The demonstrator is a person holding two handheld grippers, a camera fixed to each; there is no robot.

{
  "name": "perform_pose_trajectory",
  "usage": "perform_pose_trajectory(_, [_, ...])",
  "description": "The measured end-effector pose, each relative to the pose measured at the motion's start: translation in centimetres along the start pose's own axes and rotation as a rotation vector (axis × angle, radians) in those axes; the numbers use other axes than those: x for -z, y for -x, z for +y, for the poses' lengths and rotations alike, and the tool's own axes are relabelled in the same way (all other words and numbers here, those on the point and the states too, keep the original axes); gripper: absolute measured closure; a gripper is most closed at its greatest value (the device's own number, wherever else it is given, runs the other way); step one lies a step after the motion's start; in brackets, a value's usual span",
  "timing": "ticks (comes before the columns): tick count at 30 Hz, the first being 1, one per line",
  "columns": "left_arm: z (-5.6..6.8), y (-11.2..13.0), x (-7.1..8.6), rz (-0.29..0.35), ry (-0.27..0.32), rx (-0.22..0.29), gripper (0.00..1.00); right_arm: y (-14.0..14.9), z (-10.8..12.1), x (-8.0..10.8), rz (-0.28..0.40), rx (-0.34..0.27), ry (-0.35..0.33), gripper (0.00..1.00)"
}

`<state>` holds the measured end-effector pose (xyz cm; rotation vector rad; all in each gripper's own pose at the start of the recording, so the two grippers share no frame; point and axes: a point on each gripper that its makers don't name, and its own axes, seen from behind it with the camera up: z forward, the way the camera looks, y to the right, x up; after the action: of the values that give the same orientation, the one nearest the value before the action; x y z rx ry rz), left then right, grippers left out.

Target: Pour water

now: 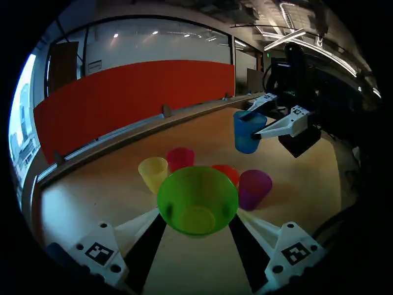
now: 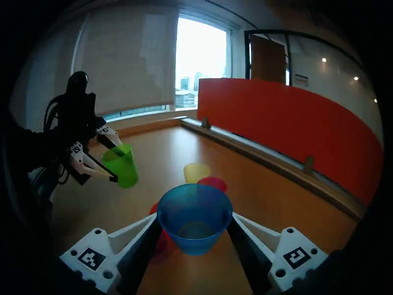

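Observation:
My left gripper [image 1: 198,217] is shut on a translucent green cup [image 1: 198,196], held upright above the wooden table [image 1: 123,206]. My right gripper [image 2: 195,219] is shut on a translucent blue cup [image 2: 195,214], also upright. In the left gripper view the right gripper [image 1: 251,126] holds the blue cup [image 1: 248,133] farther off to the right, lifted off the table. In the right gripper view the left gripper [image 2: 116,162] holds the green cup [image 2: 122,167] at the left. Whether either cup holds water is unclear.
A yellow cup [image 1: 153,172], a pink cup [image 1: 180,158], an orange-red cup [image 1: 228,171] and a purple cup [image 1: 254,188] stand clustered on the table behind the green cup. An orange partition [image 1: 137,98] runs along the table's far edge. A person's dark sleeve [image 2: 29,147] is at the left.

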<state>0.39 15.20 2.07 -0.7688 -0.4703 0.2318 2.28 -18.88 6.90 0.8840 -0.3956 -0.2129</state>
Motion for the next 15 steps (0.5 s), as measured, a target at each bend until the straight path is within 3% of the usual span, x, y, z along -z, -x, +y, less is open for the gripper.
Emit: perform_pose_trajectory(15, [-0.3, -2.2, 1.4, 0.075, -0.032, 0.019, 0.19, -3.0, -1.4, 0.9, 0.130, -0.017, 0.013, 0.10])
